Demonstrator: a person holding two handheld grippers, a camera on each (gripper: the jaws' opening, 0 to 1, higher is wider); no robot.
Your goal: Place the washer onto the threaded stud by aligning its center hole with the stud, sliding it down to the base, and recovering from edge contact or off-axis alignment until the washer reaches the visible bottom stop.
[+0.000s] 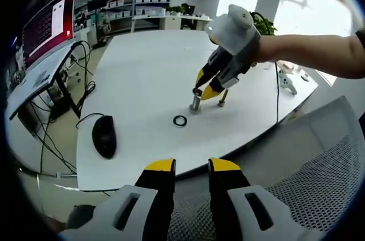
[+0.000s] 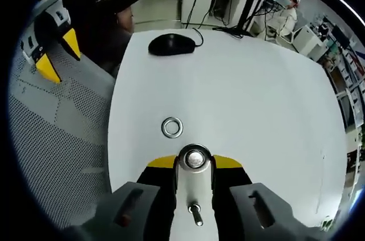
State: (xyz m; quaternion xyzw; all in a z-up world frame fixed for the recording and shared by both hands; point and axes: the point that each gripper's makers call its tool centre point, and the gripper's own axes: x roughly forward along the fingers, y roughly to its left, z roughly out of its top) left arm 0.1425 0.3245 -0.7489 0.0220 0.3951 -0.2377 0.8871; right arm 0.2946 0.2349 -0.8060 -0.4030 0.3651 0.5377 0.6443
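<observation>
Washer (image 2: 171, 127): flat metal ring, lying on smooth white table (image 2: 256, 98).

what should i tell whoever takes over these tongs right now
Right tongs: down at the stud, jaws either side of its top; I cannot tell if they grip it.
Left tongs: open, holding nothing, back over the chair mesh.
Washer: flat on the table next to the stud, not on it. A second upright bolt stands just beyond the tongs.
Done: nothing threaded yet.
Left: pick up the washer, centre its hole on the stud, slide it down to the base.
</observation>
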